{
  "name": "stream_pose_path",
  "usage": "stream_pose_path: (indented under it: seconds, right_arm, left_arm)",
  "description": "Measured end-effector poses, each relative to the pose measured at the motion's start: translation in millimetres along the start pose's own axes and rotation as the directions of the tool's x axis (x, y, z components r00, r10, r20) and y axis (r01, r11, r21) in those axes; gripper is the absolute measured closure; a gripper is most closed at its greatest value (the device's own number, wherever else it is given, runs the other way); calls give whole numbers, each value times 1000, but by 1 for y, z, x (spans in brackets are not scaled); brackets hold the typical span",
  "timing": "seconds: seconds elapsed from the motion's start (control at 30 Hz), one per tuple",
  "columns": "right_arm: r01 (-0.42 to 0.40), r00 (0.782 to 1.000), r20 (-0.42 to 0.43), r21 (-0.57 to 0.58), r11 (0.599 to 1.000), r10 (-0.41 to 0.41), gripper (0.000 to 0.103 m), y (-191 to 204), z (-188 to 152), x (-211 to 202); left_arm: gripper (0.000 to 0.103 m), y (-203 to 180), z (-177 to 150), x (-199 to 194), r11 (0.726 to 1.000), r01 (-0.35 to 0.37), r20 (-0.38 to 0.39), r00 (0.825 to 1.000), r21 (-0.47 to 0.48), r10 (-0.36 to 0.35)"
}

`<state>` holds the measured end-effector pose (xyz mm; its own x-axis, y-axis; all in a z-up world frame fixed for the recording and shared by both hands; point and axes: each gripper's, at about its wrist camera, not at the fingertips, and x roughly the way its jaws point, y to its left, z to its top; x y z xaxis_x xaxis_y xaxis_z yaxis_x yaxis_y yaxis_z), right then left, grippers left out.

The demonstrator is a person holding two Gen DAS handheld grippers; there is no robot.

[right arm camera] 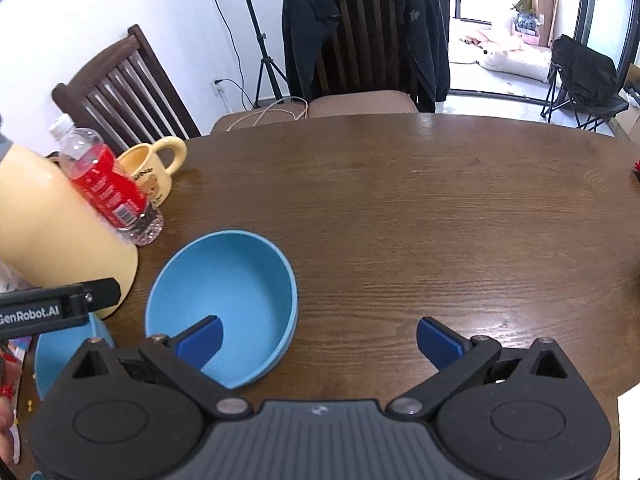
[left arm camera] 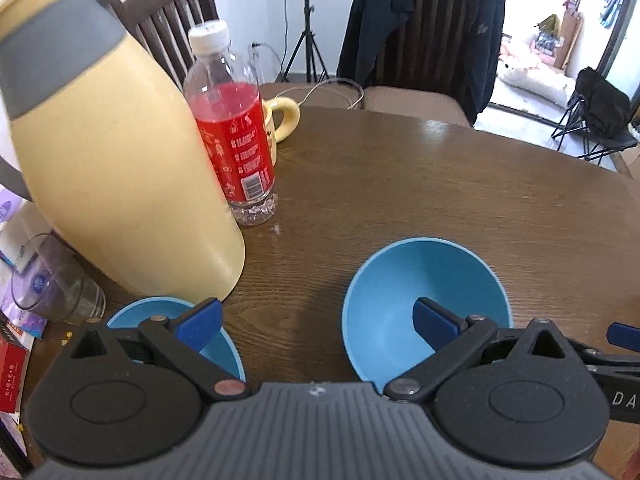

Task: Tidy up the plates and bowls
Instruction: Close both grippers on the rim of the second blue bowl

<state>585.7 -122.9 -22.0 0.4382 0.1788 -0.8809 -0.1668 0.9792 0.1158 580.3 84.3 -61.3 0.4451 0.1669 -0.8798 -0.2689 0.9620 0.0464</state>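
Two blue bowls stand on the brown wooden table (left arm camera: 420, 184). The larger blue bowl (left arm camera: 404, 292) (right arm camera: 236, 280) is near the front. A smaller blue bowl (left arm camera: 160, 312) (right arm camera: 60, 344) sits to its left, next to the jug. My left gripper (left arm camera: 318, 326) is open and empty; one pad hangs over each bowl, with bare table between them. My right gripper (right arm camera: 318, 340) is open and empty; its left pad is over the larger bowl's near rim, its right pad over bare table. No plates are in view.
A tall yellow jug (left arm camera: 116, 176) (right arm camera: 52, 232), a red-labelled bottle (left arm camera: 232, 140) (right arm camera: 108, 188) and a yellow mug (left arm camera: 282, 118) (right arm camera: 154, 168) stand at the left. A glass (left arm camera: 60, 284) and clutter lie at the far left. Chairs (right arm camera: 364, 36) stand beyond the table.
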Motion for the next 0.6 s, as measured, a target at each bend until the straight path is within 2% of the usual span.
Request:
stream_pose_path:
  seconds: [0.37,0.47,0.6]
  right_arm:
    - [15,997,-77,2,1000,-15,1,6,15,52]
    - [21,995,-94,-4,1000,-21,9,8,16,62]
    - [16,994,-109,-11,1000,-17,15,10,14,71]
  left_arm:
    - [0,3,10,46,1000,-13,-87,996,-26,11]
    - [0,4,13,55,999,-20,-102,995,-32,16]
    - [0,3,12,63,999,-14,-114,993,-31,10]
